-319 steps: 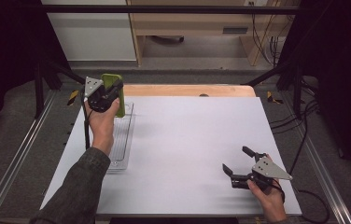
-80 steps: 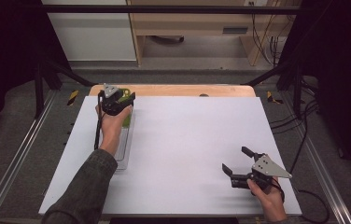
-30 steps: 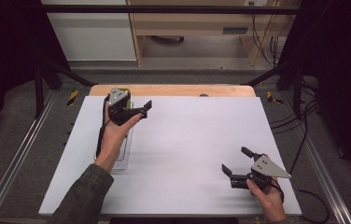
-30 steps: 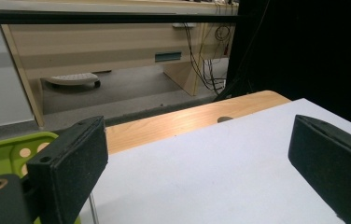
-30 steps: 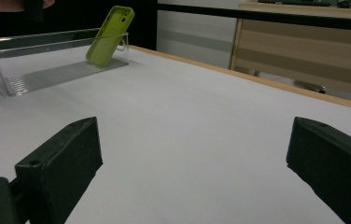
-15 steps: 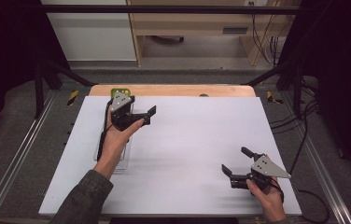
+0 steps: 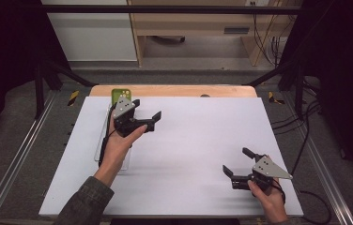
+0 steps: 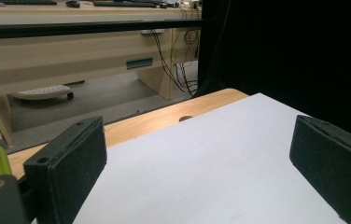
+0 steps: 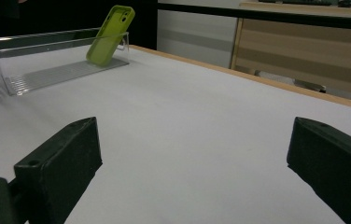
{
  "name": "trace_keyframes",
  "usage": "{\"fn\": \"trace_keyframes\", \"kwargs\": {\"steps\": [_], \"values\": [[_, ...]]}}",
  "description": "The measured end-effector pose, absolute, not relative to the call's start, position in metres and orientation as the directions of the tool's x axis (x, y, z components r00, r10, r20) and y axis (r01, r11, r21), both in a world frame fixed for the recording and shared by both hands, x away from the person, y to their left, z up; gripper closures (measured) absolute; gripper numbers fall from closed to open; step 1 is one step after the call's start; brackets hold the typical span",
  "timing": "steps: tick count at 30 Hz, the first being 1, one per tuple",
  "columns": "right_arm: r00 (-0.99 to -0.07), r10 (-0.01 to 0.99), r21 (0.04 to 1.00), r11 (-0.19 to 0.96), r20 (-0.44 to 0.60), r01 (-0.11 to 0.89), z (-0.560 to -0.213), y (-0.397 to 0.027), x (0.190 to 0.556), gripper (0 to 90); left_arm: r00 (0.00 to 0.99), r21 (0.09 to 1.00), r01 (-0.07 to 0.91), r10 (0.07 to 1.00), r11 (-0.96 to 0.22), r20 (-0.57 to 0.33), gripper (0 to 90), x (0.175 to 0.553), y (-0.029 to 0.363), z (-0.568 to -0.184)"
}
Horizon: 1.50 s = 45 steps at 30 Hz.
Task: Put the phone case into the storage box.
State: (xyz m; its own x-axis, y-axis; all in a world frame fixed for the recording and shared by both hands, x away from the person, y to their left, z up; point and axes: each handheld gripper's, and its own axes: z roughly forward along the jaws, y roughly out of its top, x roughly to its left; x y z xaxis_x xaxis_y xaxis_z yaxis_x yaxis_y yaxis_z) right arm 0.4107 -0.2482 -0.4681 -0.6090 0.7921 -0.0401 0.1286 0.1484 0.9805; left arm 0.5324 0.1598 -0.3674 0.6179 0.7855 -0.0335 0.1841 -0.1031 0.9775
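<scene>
Both the left gripper (image 7: 145, 114) and right gripper (image 7: 238, 162) gape wide, holding nothing. One green phone case (image 9: 109, 35) leans in one clear tray (image 9: 38, 73) on the table (image 7: 203, 140).

A white sheet (image 7: 203, 154) covers the wooden table (image 7: 174, 90), with a wooden desk (image 7: 203, 23) standing beyond it.

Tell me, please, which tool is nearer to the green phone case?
Left. The left tool hovers just beside the green phone case, which leans in the clear tray; the right tool sits across the table, near the person's edge.
</scene>
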Motion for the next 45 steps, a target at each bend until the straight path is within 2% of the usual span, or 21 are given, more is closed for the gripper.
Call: {"fn": "trace_keyframes", "kwargs": {"steps": [23, 45], "values": [[-0.611, 0.79, 0.98, 0.152, -0.041, 0.131, -0.469, -0.247, 0.41, 3.1, 0.661, 0.982, 0.164, 0.75, -0.096, -0.037, 3.1, 0.503, 0.152, -0.365], [-0.611, 0.79, 0.979, 0.151, -0.039, 0.134, -0.469, -0.246, 0.41, 3.1, 0.683, 0.99, 0.118, 0.731, -0.083, -0.02, 1.8, 0.472, 0.184, -0.352]]}}
